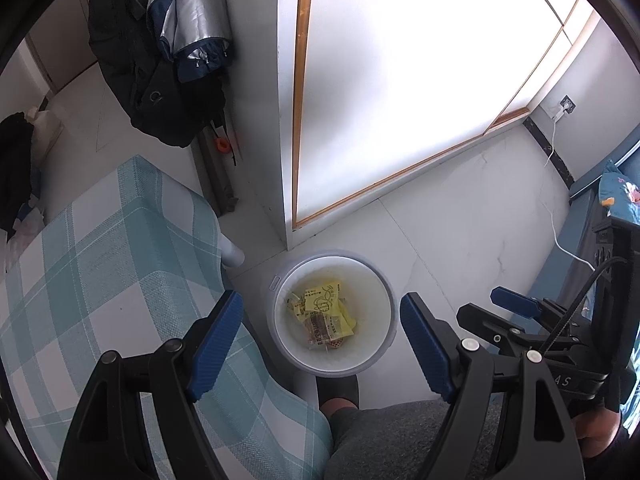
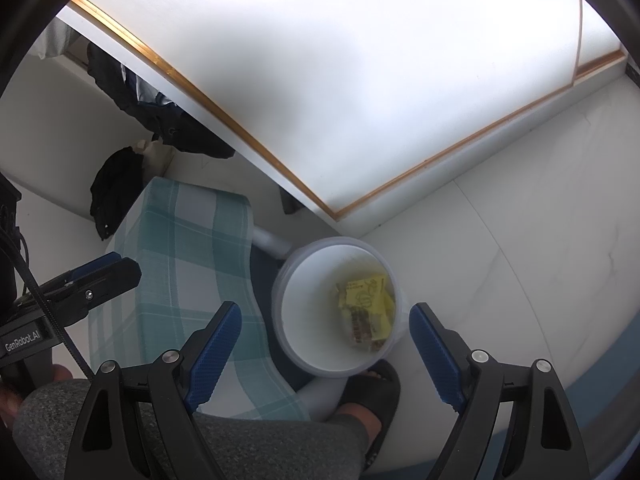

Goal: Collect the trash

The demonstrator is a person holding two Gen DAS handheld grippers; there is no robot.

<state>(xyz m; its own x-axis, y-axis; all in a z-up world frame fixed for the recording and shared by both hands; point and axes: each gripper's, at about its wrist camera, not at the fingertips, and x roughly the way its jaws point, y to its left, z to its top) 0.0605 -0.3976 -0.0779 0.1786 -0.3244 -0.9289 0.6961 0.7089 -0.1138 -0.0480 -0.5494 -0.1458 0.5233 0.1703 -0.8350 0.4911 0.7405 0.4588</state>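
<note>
Above the bin: both grippers hang over the white trash bin (image 1: pixel 332 314) that stands on the pale floor (image 1: pixel 460 216), beside the checked table (image 1: pixel 100 264).
Left gripper (image 1: pixel 322 338): jaws wide apart, nothing between them.
Right gripper (image 2: pixel 324 344): jaws also wide apart and holding nothing.
Trash: yellow wrappers (image 1: pixel 324 306) and a brownish packet lie at the bottom of the bin; I see no loose trash on the floor or the table.
Stage: I judge the collecting is near its end, or the next piece is outside both views.
Risk one: the person's foot in a black slipper (image 2: pixel 370 390) touches the bin's near side; a step could tip it and spill the wrappers.
Risk two: the grippers are close together, so they may collide when turning away.
Risk three: the white cable (image 1: pixel 554 216) on the floor could catch a foot.
</note>
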